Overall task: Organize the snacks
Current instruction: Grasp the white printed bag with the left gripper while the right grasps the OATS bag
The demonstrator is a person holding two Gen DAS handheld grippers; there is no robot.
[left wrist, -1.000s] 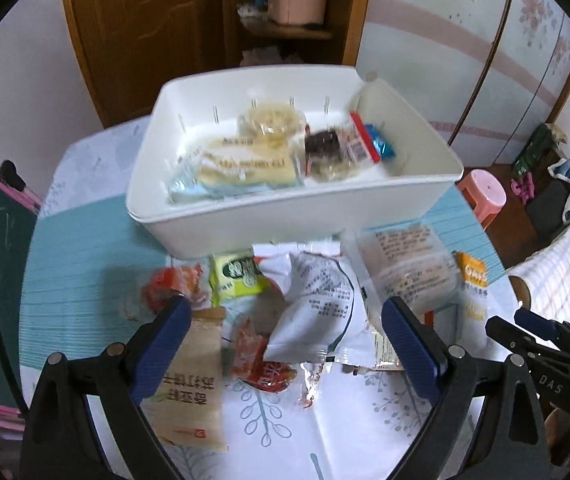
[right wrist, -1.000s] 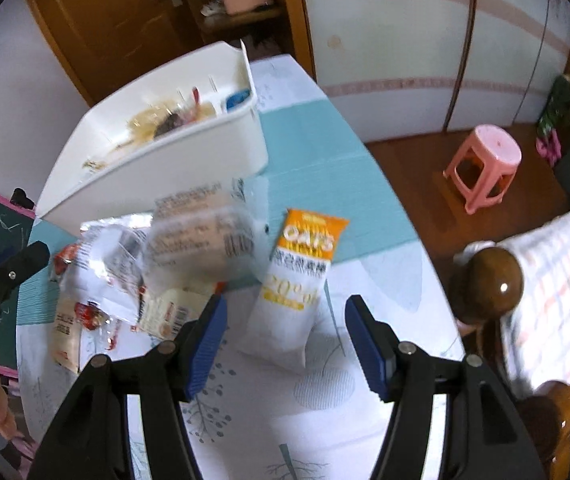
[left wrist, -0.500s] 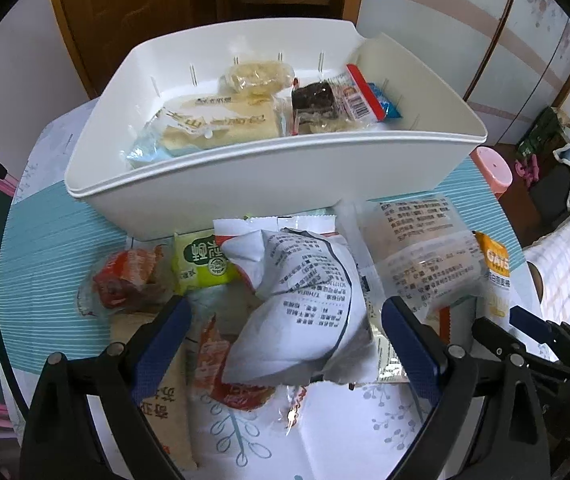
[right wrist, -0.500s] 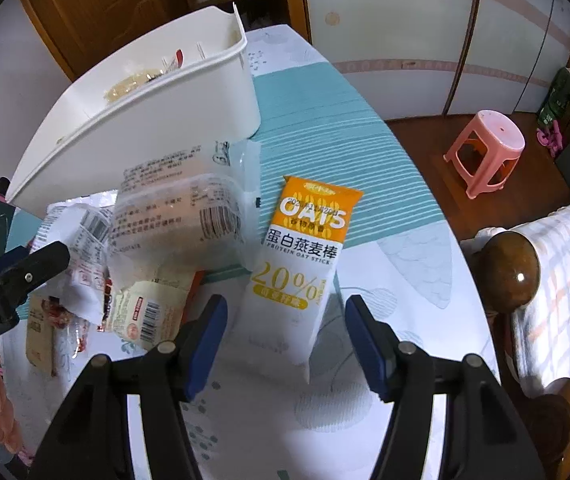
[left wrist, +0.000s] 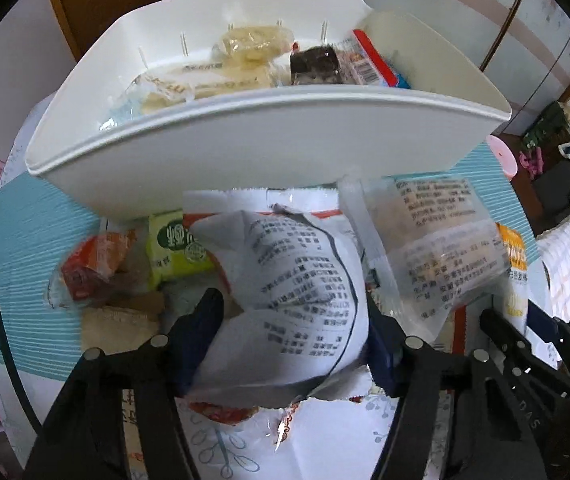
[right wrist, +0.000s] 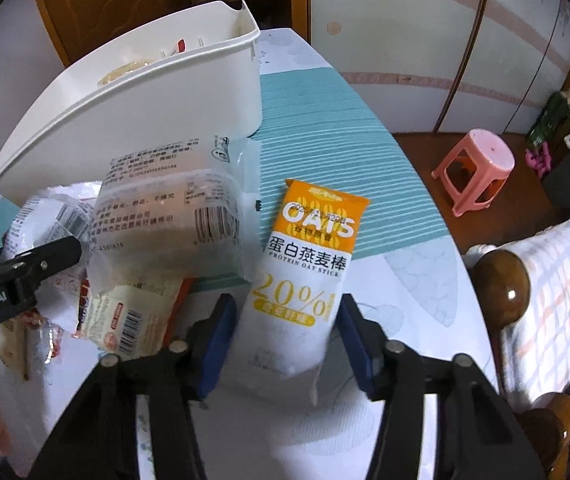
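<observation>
The left gripper (left wrist: 291,336) is closing around a puffy white printed packet (left wrist: 297,280), which lies between its jaws on the snack pile just before the white bin (left wrist: 269,152); pad contact is hidden by the bag. The right gripper (right wrist: 281,344) is closing astride the lower end of the oat bar packet (right wrist: 305,264), whose long axis runs away from it, toward the bin (right wrist: 145,112); firm contact cannot be confirmed. The packet's lower end is blurred. Snacks beneath the pile are largely covered.
</observation>
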